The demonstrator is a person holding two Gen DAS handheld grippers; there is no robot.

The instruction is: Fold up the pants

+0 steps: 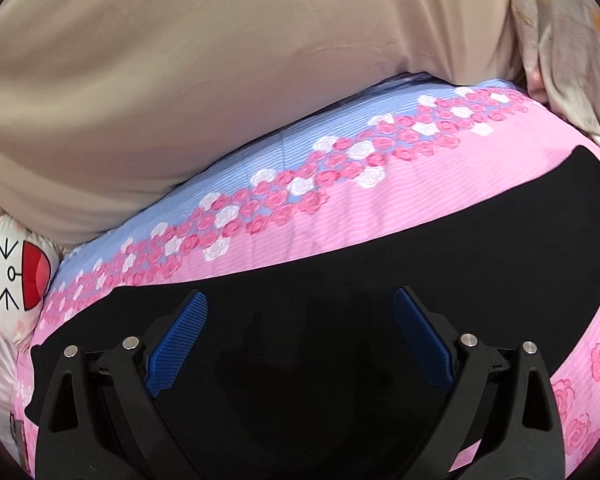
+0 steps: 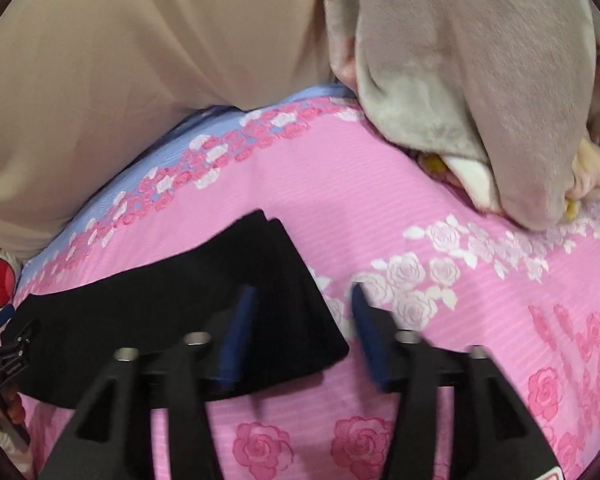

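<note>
The black pants (image 1: pixel 380 280) lie flat in a long folded strip on the pink rose-print bedspread (image 1: pixel 440 168). My left gripper (image 1: pixel 300 300) is open, its blue pads (image 1: pixel 180 340) wide apart just above the pants' middle, holding nothing. In the right wrist view the pants (image 2: pixel 180 308) end at the leg cuffs near the centre. My right gripper (image 2: pixel 304 300) is open and straddles the pants' right edge: one pad (image 2: pixel 240 328) is over the black cloth, the other over the bedspread (image 2: pixel 380 208). The left gripper (image 2: pixel 4 360) shows at the far left edge there.
A large beige pillow (image 1: pixel 180 80) lies along the far side of the bed. A grey plush blanket (image 2: pixel 480 100) is heaped at the far right. A white cushion with a red cartoon face (image 1: pixel 20 276) sits at the left.
</note>
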